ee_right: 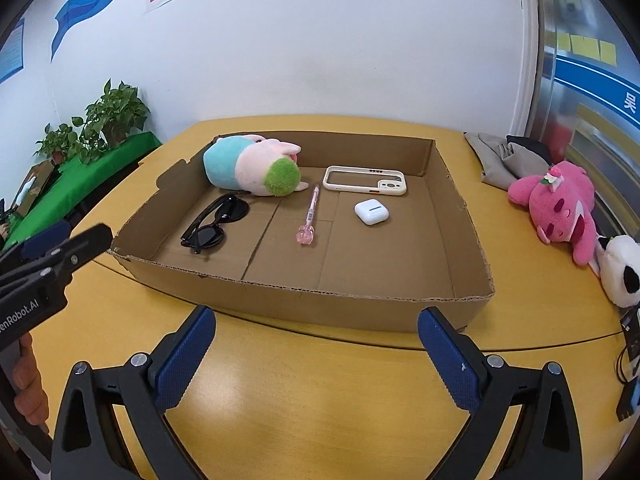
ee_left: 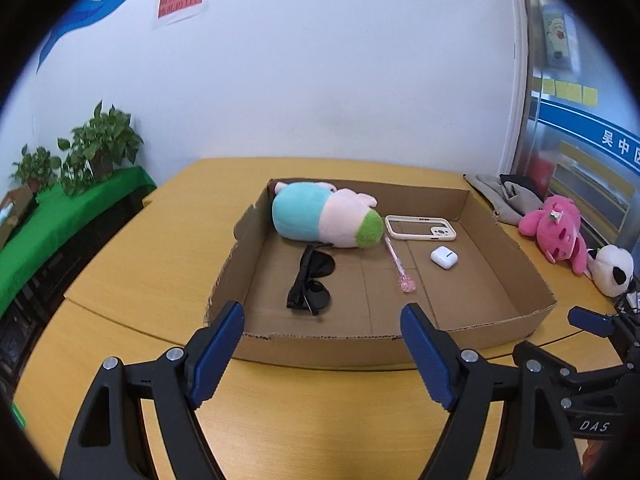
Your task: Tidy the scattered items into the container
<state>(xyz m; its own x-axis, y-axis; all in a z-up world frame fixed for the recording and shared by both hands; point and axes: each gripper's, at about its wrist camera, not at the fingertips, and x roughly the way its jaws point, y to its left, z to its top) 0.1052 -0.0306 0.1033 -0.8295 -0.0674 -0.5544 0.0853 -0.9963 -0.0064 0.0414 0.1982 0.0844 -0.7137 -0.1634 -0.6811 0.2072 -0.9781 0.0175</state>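
While matte, cardboard tray (ee_right: 280, 300) w/ ragged rim.

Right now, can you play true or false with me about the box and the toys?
1. The sunglasses lie inside the box. True.
2. The pink plush is in the box. False: it lies on the table, right of the box.
3. The left gripper holds the pen. False: it is open and empty; the pen lies in the box.
4. The earbud case sits near the phone case. True.
5. The right gripper is open. True.
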